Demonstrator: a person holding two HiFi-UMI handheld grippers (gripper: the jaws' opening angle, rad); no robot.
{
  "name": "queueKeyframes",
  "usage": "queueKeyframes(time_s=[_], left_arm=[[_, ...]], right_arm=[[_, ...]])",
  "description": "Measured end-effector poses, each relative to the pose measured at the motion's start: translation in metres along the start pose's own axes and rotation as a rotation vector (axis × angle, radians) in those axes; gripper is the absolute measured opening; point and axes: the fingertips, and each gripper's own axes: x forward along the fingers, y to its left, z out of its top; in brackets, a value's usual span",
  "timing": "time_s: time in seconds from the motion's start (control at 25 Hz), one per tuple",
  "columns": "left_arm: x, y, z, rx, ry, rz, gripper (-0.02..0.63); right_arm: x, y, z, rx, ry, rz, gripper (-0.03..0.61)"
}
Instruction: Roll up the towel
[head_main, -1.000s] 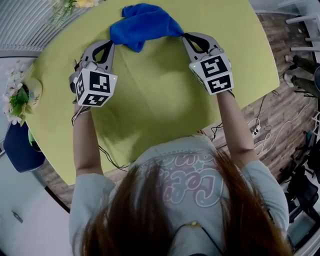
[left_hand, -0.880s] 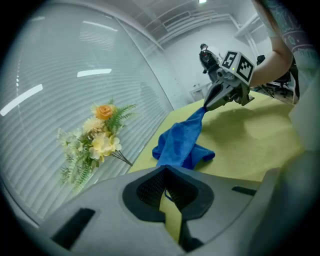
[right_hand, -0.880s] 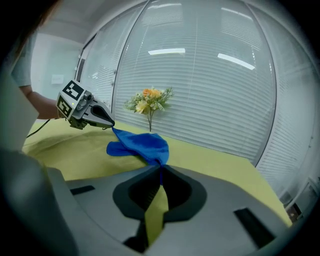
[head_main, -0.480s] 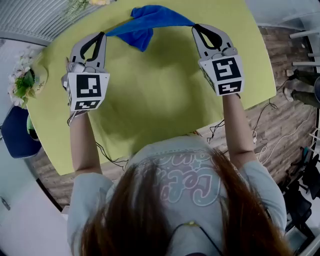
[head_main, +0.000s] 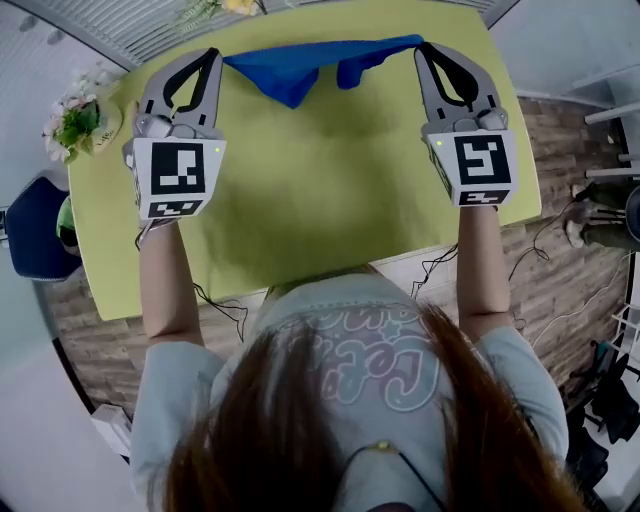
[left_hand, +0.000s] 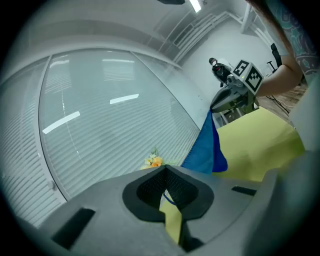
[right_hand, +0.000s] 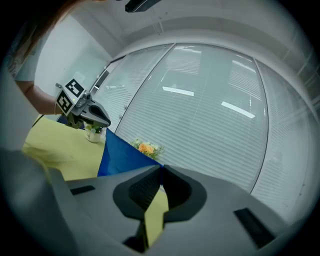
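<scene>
A blue towel hangs stretched in the air above the far edge of the yellow-green table. My left gripper is shut on the towel's left corner, and my right gripper is shut on its right corner. The cloth sags in folds between them. In the left gripper view the towel runs from my closed jaws across to the right gripper. In the right gripper view the towel leads from my closed jaws to the left gripper.
A small pot of flowers stands at the table's left corner, and another bunch of flowers lies at the far edge. A blue chair sits left of the table. A window with blinds lies beyond.
Both grippers have risen and spread apart, lifting the bunched towel off the table and pulling it out into a stretched band between them.
</scene>
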Motion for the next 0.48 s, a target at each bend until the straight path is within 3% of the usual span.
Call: queueKeyframes(time_s=[0.28, 0.48], left_arm=[[-0.019, 0.023, 0.045, 0.002, -0.049, 0.088, 0.009], [-0.006, 0.05, 0.043, -0.034, -0.031, 0.119, 0.009]], right_arm=[[-0.016, -0.027, 0.041, -0.081, -0.075, 0.001, 0.021], [0.004, -0.039, 0.044, -0.155, -0.052, -0.008, 0.021]])
